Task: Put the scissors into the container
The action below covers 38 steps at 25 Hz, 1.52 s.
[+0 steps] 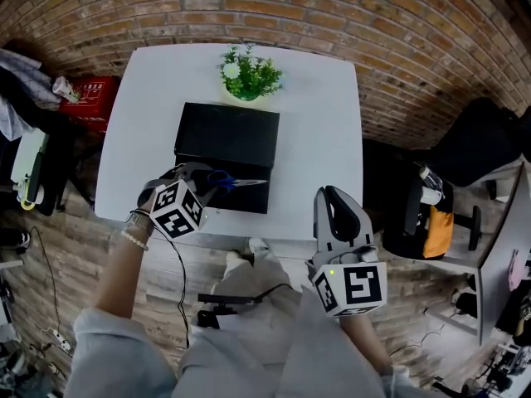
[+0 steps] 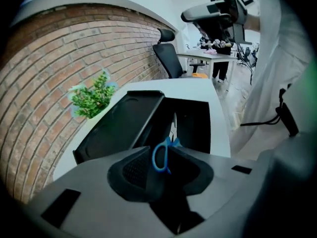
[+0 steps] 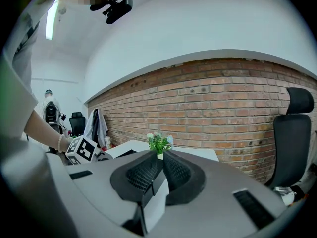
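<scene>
Though scissors (image 2: 157,158) sit between them, left gripper's (image 2: 162,150) fingers (image 2: 130,170) stand apart.

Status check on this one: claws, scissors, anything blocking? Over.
Left claw open around the blue handle of the scissors. Right claw shut, empty. Blades over the open black box. Plant behind, not blocking.

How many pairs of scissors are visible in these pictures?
1. The blue-handled scissors are over the black container on the table, with their handle between the jaws of the left gripper. More might be hidden inside the container.
</scene>
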Each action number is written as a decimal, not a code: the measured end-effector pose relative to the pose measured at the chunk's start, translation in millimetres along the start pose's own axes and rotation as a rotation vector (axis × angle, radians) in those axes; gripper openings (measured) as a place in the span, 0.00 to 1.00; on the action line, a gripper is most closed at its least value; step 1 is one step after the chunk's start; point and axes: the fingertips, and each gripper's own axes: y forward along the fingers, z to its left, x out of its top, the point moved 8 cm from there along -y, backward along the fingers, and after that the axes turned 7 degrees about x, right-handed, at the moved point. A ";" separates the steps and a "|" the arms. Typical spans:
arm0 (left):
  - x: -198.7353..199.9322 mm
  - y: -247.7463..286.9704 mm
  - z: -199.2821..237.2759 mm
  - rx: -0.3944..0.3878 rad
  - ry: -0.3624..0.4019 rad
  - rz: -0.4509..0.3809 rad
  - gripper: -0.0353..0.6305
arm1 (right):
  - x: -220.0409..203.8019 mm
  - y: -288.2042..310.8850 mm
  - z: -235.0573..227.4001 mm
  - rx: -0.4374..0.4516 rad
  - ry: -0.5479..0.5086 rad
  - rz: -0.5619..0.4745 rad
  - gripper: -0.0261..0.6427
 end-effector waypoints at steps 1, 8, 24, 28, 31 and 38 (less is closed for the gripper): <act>3.4 -9.0 2.6 0.023 -0.030 -0.023 0.23 | 3.1 1.4 2.5 0.009 -0.005 -0.005 0.13; 17.7 -87.3 25.2 0.249 -0.286 -0.186 0.13 | 24.1 19.7 25.7 0.119 -0.086 -0.037 0.13; 23.3 -236.4 -9.0 0.662 -0.612 -0.421 0.09 | 53.4 39.1 80.6 0.368 -0.234 -0.120 0.13; 19.4 -255.1 -26.2 0.731 -0.682 -0.441 0.09 | 58.7 40.4 97.0 0.429 -0.249 -0.136 0.13; 15.6 -267.4 -34.0 0.792 -0.703 -0.439 0.09 | 61.5 41.7 107.9 0.458 -0.259 -0.148 0.13; 8.4 -276.9 -46.7 0.825 -0.720 -0.414 0.09 | 60.0 42.9 117.9 0.493 -0.270 -0.139 0.13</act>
